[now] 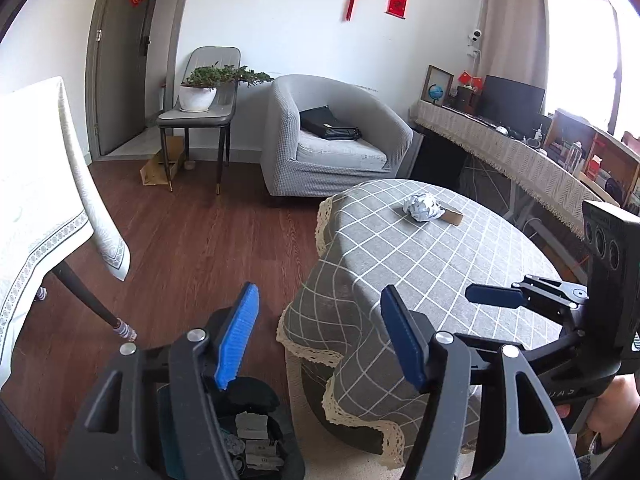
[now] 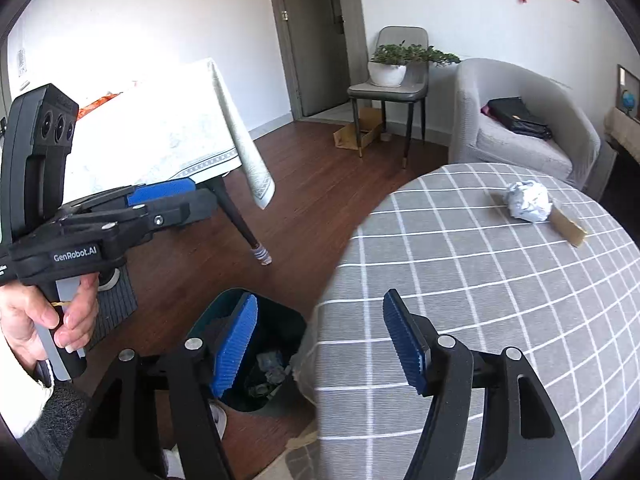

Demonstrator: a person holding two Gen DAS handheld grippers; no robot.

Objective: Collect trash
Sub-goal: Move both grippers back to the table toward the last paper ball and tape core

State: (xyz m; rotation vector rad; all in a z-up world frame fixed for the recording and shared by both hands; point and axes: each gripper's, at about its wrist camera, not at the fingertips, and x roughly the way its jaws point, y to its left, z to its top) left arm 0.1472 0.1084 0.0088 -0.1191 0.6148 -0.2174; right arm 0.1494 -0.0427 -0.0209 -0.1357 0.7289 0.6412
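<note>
Both tools, left tool (image 1: 320,336) and right tool (image 2: 320,344), gape empty above the bin (image 2: 276,320).

I see a grey tablecloth with a white grid (image 2: 500,300), a white crumpled paper ball (image 2: 527,201), and blue ribbed gripper pads (image 2: 236,344).
</note>
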